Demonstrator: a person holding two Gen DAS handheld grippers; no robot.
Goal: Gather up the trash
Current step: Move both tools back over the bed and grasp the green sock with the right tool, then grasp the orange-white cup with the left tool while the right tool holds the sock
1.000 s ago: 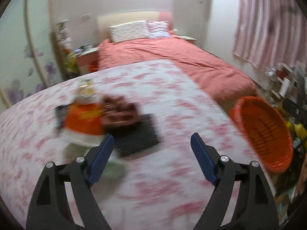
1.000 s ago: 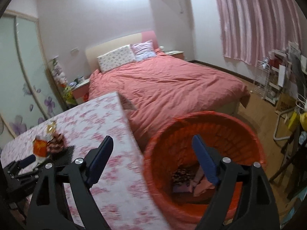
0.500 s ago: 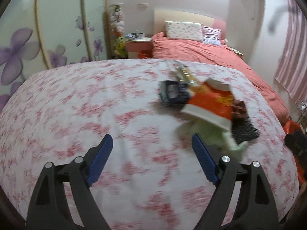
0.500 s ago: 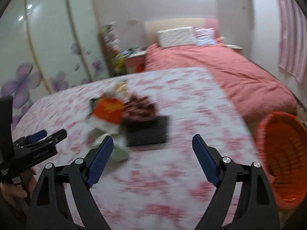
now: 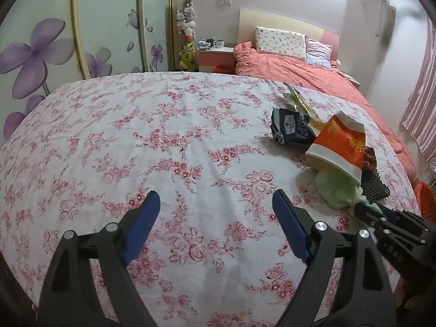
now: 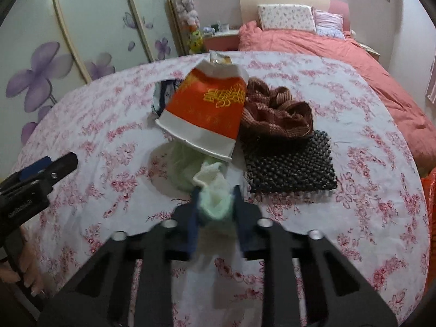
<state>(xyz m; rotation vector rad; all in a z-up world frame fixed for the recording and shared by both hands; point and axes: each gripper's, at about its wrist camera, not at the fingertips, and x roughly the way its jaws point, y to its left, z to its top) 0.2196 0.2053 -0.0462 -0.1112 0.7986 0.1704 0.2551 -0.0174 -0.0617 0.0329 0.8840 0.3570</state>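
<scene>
A trash pile lies on the floral tablecloth (image 5: 136,136): a crushed orange paper cup (image 6: 207,109) (image 5: 340,144) on its side, a pale green tissue wad (image 6: 185,163) (image 5: 335,188) spilling from it, a dark blue wrapper (image 5: 291,129), a gold wrapper (image 5: 297,102) and a brown crumpled wrapper (image 6: 275,114). My right gripper (image 6: 215,194) is closing, and its pads pinch the near end of the green tissue. My left gripper (image 5: 215,207) stands open over bare cloth, left of the pile, with nothing between its fingers.
A black beaded mat (image 6: 288,163) lies right of the cup, under the brown wrapper. The orange basket (image 5: 426,199) shows past the table's right edge. A bed (image 5: 299,68) with a red cover stands behind, with wardrobe doors (image 5: 41,41) at the left.
Both views swung from the orange basket side toward the table. My right gripper came down to the pile and closed on the green tissue. My left gripper moved left of the pile and stayed open.
</scene>
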